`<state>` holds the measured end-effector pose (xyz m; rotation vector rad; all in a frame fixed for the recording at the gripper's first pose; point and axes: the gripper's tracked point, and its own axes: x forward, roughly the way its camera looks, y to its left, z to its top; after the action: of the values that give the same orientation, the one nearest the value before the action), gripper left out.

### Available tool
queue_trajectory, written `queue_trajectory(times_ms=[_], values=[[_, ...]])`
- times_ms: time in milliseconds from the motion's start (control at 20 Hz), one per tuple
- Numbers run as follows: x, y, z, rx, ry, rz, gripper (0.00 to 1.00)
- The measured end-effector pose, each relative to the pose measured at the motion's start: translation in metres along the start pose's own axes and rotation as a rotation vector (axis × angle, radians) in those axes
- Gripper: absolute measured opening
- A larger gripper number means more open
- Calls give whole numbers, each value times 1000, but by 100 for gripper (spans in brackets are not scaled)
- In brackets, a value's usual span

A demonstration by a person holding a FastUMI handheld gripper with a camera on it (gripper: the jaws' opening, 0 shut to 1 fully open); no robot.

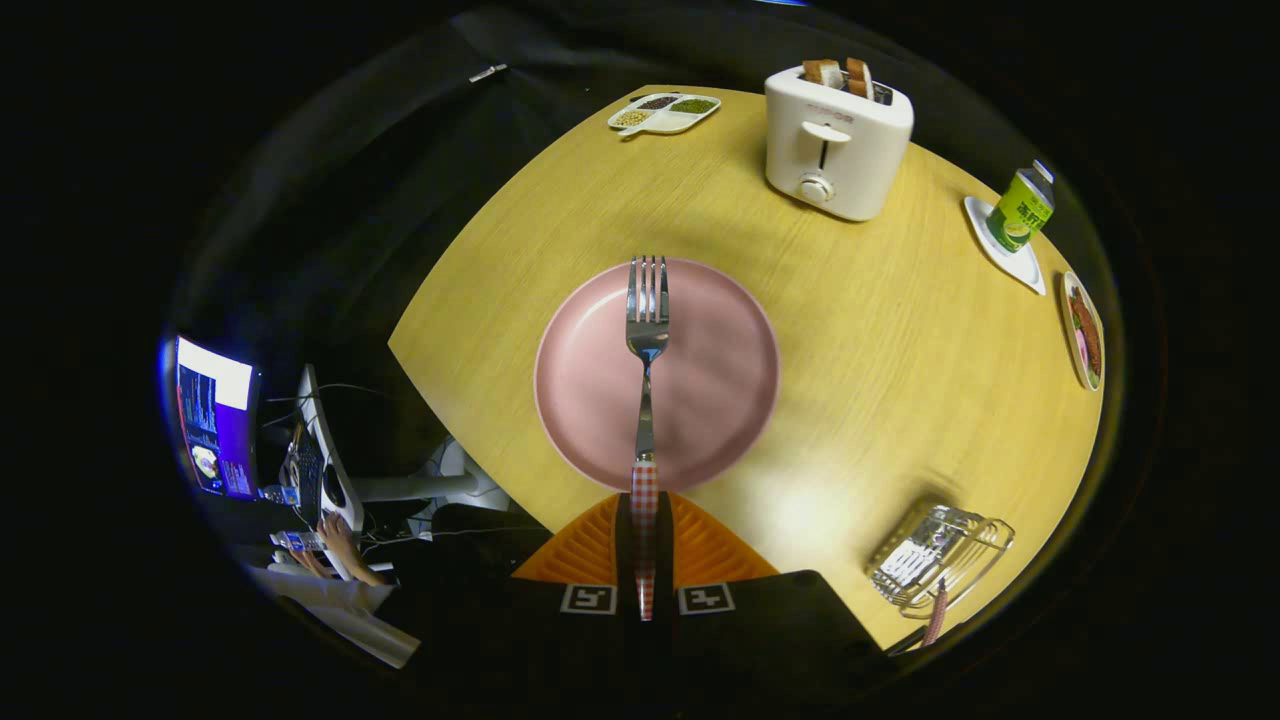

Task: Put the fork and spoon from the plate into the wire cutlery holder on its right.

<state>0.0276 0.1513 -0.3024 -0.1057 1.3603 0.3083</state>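
Note:
My gripper [645, 520] is shut on the red-checked handle of a metal fork [647, 330]. The fork sticks straight out ahead of the fingers, tines pointing away, held above a round pink plate [600, 380] on the wooden table. The plate's surface is bare. To the right of the fingers, near the table's front edge, stands the wire cutlery holder [940, 555]. A red-checked handle [936, 612] leans out of its near side, most likely the spoon's.
A white toaster [838, 140] with bread slices stands beyond the plate. A divided white tray [664, 112] sits at the far left. A green bottle [1022, 208] on a white coaster and a dish of food [1084, 330] stand far right. A person's hand [340, 545] works at a desk left of the table.

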Motion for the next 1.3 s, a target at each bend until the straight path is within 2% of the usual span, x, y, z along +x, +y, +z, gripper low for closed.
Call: queue_trajectory(times_ms=[400,600,900,1150,1300], values=[[-108,-106,-85,70,117,-87,8],[-141,-153,-114,101,210,-124,8],[-150,-184,-150,111,457,-107,8],[-139,-189,-150,168,627,-57,8],[-135,-209,-143,144,695,-89,8]])
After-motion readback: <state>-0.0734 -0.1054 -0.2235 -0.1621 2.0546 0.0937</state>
